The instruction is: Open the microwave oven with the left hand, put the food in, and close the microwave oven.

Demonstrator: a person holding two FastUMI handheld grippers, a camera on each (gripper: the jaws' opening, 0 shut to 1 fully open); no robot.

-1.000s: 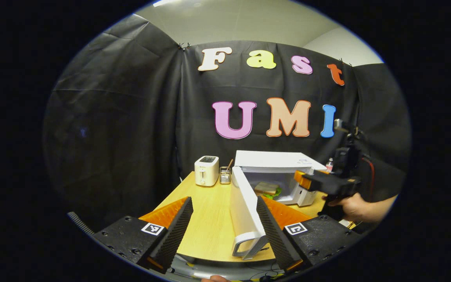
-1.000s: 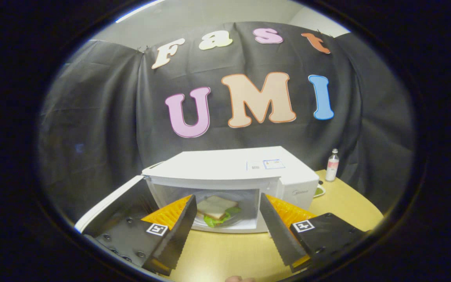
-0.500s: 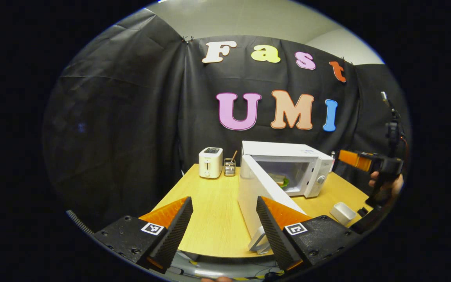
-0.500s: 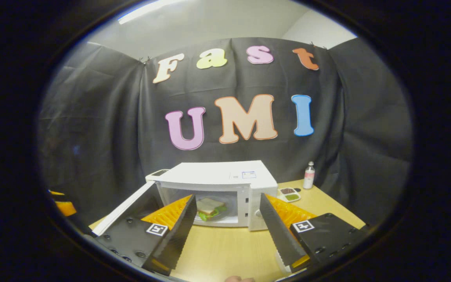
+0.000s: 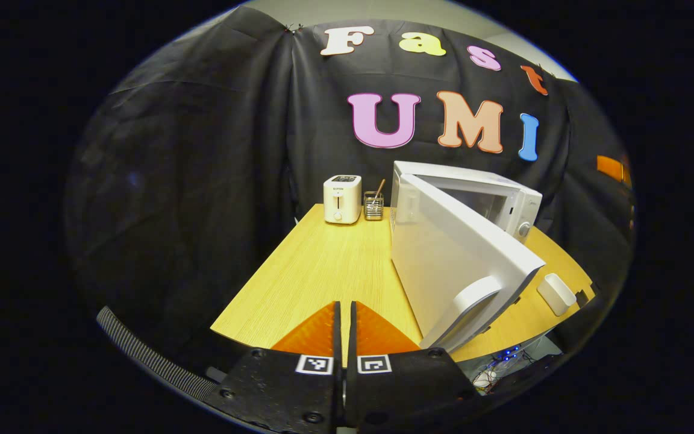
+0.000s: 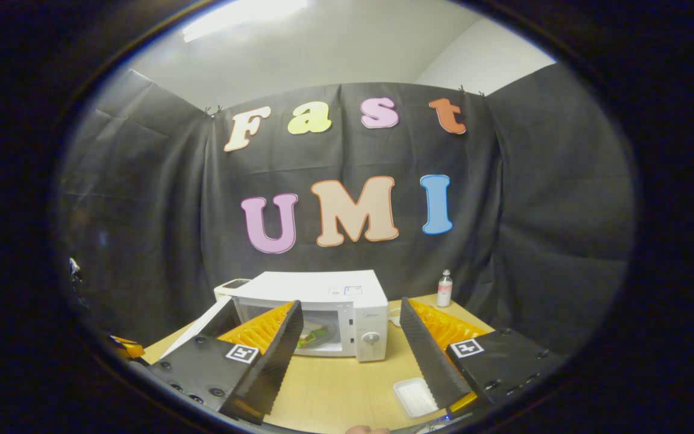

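The white microwave (image 5: 506, 191) stands on the wooden table (image 5: 317, 271) with its door (image 5: 452, 256) swung out; the door's outer face and handle (image 5: 466, 303) are turned toward me in the left gripper view. My left gripper (image 5: 343, 307) is shut with nothing held, low at the table's near edge, just left of the handle and apart from it. In the right gripper view the microwave (image 6: 329, 292) sits farther off, its door (image 6: 202, 325) open to the left and the sandwich (image 6: 315, 336) inside. My right gripper (image 6: 351, 306) is open and holds nothing.
A white toaster (image 5: 342, 199) and a utensil holder (image 5: 373, 205) stand at the back of the table, left of the microwave. A small white tray (image 6: 416, 396) lies near the front edge and a bottle (image 6: 444, 288) stands behind the microwave's right side.
My left gripper's fingers have shut, and it has shifted to face the door's outer side. My right gripper has drawn back from the microwave, leaving the sandwich inside.
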